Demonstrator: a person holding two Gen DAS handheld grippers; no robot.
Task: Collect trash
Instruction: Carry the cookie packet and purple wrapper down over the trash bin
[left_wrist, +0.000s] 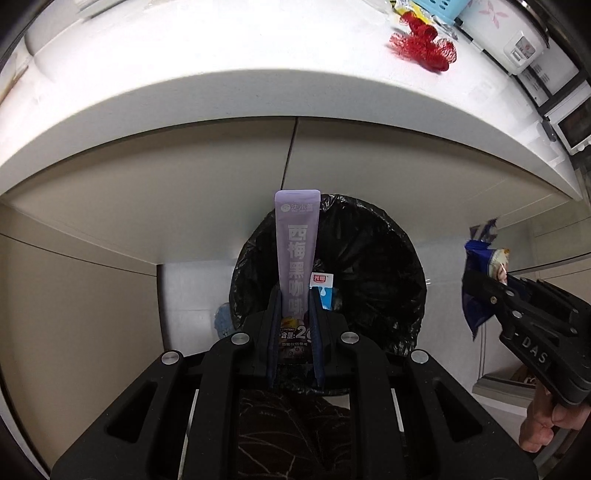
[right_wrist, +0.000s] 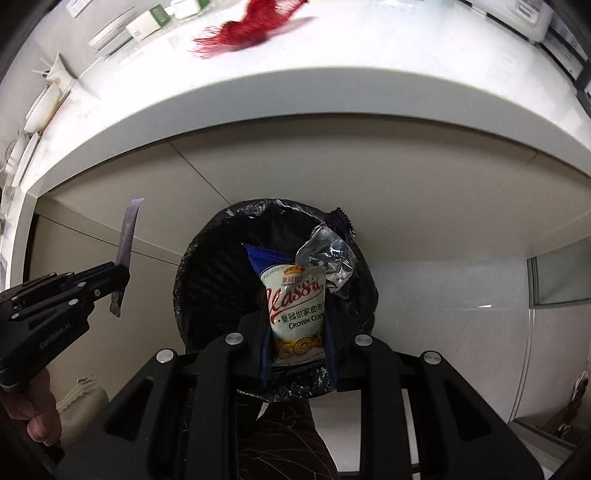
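You have two black two-finger grippers, left (left_wrist: 295, 295) and right (right_wrist: 297, 314), one purple coffee sachet (left_wrist: 297, 240), one torn blue-and-white cookie wrapper (right_wrist: 295, 310), one black-lined round trash bin (right_wrist: 221, 266), and one red mesh net (left_wrist: 424, 42).

bin (left_wrist: 369, 266) below counter (left_wrist: 221, 92) – carton (left_wrist: 325, 291) inside

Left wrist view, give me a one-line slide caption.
Left claw grips a purple coffee sachet above the black-lined trash bin; right claw holds a blue cookie wrapper.
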